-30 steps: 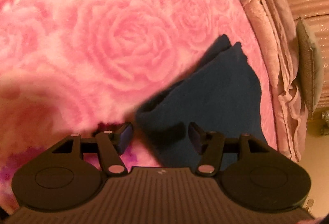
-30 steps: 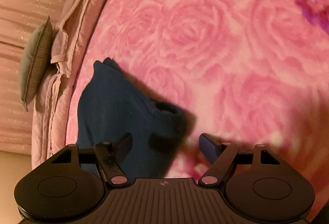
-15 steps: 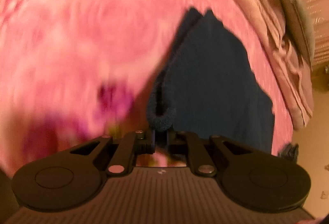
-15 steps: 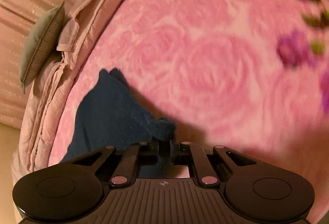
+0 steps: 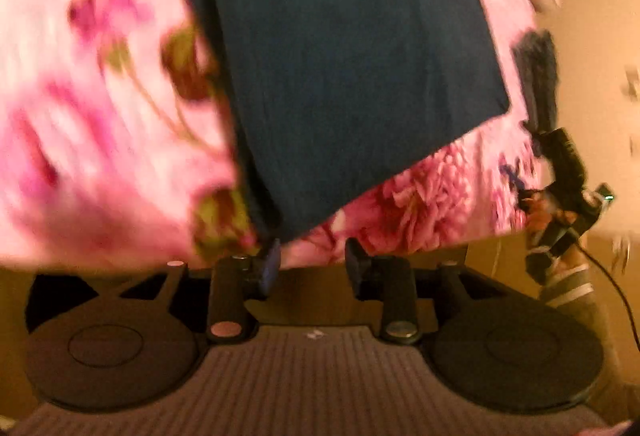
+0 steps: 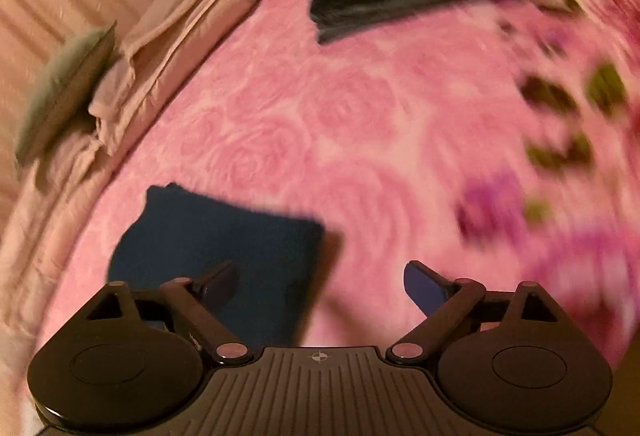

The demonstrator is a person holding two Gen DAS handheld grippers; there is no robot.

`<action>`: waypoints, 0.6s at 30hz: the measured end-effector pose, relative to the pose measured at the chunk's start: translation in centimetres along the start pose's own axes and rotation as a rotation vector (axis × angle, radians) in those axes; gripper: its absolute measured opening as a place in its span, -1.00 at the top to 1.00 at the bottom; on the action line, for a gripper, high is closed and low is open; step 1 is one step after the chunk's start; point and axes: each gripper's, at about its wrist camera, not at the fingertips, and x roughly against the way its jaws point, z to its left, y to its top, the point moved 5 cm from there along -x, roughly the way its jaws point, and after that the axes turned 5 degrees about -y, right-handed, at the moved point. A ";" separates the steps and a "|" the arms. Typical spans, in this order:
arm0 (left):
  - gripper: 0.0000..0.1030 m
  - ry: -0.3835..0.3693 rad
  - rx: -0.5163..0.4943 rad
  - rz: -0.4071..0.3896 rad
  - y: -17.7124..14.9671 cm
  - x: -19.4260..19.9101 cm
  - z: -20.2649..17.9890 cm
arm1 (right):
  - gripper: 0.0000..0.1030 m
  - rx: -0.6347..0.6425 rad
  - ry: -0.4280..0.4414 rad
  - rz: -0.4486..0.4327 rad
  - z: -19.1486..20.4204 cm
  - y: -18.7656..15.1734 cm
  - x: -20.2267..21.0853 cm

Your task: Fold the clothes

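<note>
My left gripper (image 5: 312,262) and right gripper (image 6: 320,282) are both opening, nothing between the jaws. The folded blue cloth (image 6: 224,248) lies lower left on the pink blanket (image 6: 360,123). It looks soft, light and floppy; I'd pinch its corners.

Left wrist view: from behind the left gripper (image 5: 312,264), angled down, close over the bed's (image 5: 100,115) near edge. Right wrist view: behind the right gripper (image 6: 320,282), angled down across the bed toward its far side. Shared: the folded blue cloth (image 5: 340,55) (image 6: 224,240) on the pink blanket.
</note>
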 end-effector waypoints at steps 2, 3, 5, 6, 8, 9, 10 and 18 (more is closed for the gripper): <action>0.31 0.039 -0.086 -0.009 3.0 2.3 1.0 | -0.78 -0.114 0.035 0.042 -1.1 -3.9 1.3; 0.22 0.060 -0.122 -0.024 5.0 3.2 1.6 | -0.78 -0.171 0.052 0.063 -1.7 -5.8 2.0; 0.20 0.085 -0.183 -0.052 9.0 4.5 2.9 | -0.78 -0.249 0.084 0.094 -1.0 -10.5 3.5; 0.20 0.088 -0.211 -0.061 11.0 4.9 3.5 | -0.77 -0.282 0.100 0.108 -0.4 -12.9 4.3; 0.20 0.081 -0.267 -0.065 14.7 5.4 4.6 | -0.77 -0.335 0.122 0.125 1.6 -17.3 5.8; 0.20 0.072 -0.292 -0.063 16.3 5.5 5.1 | -0.77 -0.365 0.128 0.128 2.7 -19.7 6.3; 0.19 0.060 -0.313 -0.058 17.8 5.6 5.5 | -0.77 -0.395 0.135 0.132 3.8 -22.0 6.7; -0.02 -0.099 -0.332 0.055 24.1 2.8 7.8 | -0.77 -0.603 0.129 0.042 7.7 -31.1 7.8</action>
